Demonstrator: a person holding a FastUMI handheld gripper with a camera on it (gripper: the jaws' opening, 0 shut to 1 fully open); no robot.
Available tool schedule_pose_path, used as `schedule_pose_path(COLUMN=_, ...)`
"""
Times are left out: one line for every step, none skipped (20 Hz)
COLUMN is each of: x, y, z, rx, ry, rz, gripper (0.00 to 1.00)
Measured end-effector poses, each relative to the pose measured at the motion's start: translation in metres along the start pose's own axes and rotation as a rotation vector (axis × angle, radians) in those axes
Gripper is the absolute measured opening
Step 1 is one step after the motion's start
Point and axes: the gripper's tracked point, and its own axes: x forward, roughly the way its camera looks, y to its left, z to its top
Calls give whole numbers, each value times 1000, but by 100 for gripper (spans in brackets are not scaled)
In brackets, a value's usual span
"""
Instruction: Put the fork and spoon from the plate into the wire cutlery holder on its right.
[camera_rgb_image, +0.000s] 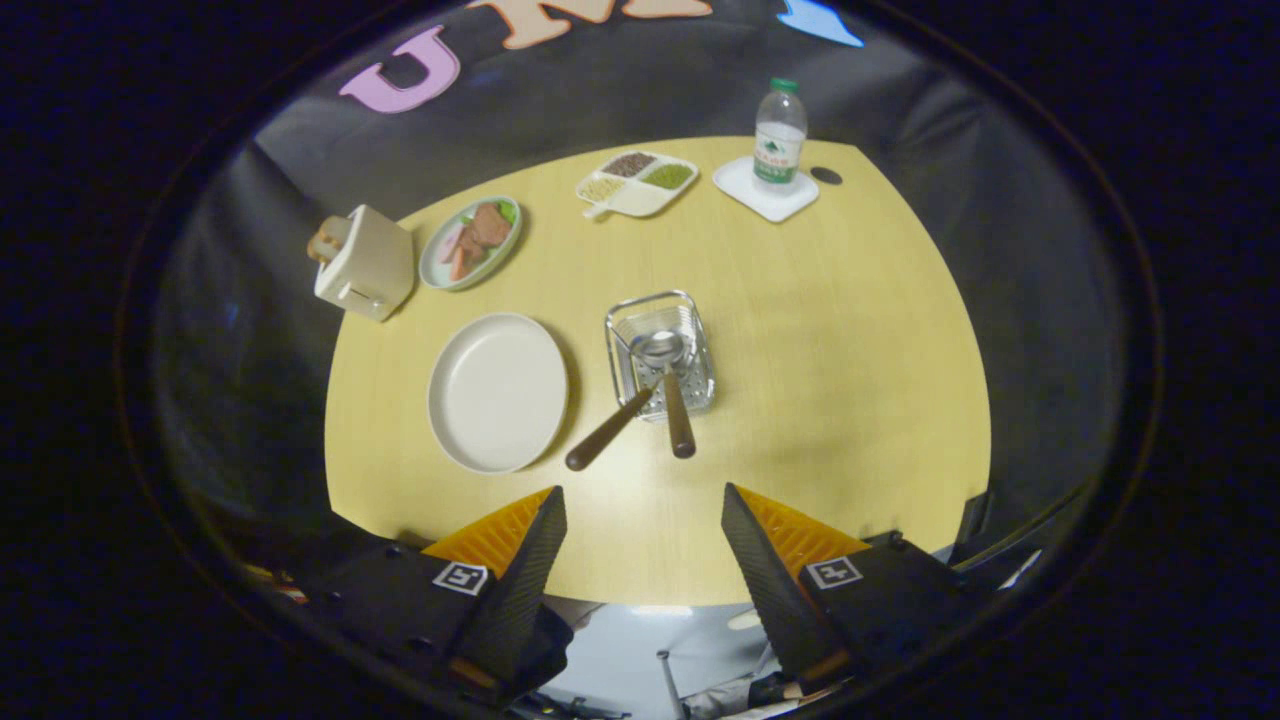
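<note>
Gripper (643, 520) held above the near edge of the round yellow table (850, 400), its 2 fingers spread wide apart with nothing between them; only bare tabletop lies in the gap.

Wire cutlery holder (660, 352) stands near the table's middle, beyond the fingers and just right of the plate (497, 391). The plate is cream, round, with nothing on it. Spoon (668, 385) sits in the holder, bowl up inside the basket, brown handle leaning out over the near rim toward the fingers. A 2nd brown handle, the fork (607, 431), leans out of the same near rim and slants toward the plate; its head is hidden in the wire, so the tines cannot be made out.

Farther back: a cream toaster (366, 262) with a slice of bread showing at its far side, next to it a green-rimmed dish of food (471, 241), then a divided tray (636, 181) with 3 fillings, then a water bottle (779, 135) with a green cap standing on a white square coaster (765, 190).
</note>
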Motion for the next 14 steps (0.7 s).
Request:
schedule_pose_path(x=-7, y=8, z=5, rx=-8, ry=-43, rz=13, gripper=98)
schedule_pose_path(x=-14, y=19, z=13, rx=-6, ry=-93, rz=39, gripper=98)
schedule_pose_path(x=-23, y=34, z=21, rx=-4, ry=-155, rz=81, gripper=98)
schedule_pose_path(x=-33, y=49, z=31, rx=-1, ry=-224, rz=121, gripper=98)
schedule_pose_path(x=-41, y=60, z=40, rx=3, ry=-294, rz=152, gripper=98)
schedule_pose_path(x=-51, y=70, z=50, rx=6, ry=-364, rz=180, gripper=99)
schedule_pose_path(x=-61, y=77, z=60, rx=7, ry=-438, rz=200, gripper=99)
schedule_pose_path(x=-73, y=85, z=71, rx=6, ry=-514, rz=223, gripper=99)
schedule_pose_path(x=-87, y=94, z=81, rx=2, ry=-588, rz=241, gripper=99)
schedule_pose_path(x=-102, y=99, z=90, rx=-3, ry=-664, rz=254, gripper=100)
schedule_pose_path(x=-115, y=104, z=97, rx=-9, ry=-740, rz=268, gripper=100)
schedule_pose_path(x=-128, y=110, z=105, rx=-9, ry=-810, rz=284, gripper=100)
schedule_pose_path(x=-138, y=115, z=110, rx=-9, ry=-874, rz=299, gripper=100)
schedule_pose_path(x=-148, y=120, z=114, rx=-7, ry=-934, rz=313, gripper=100)
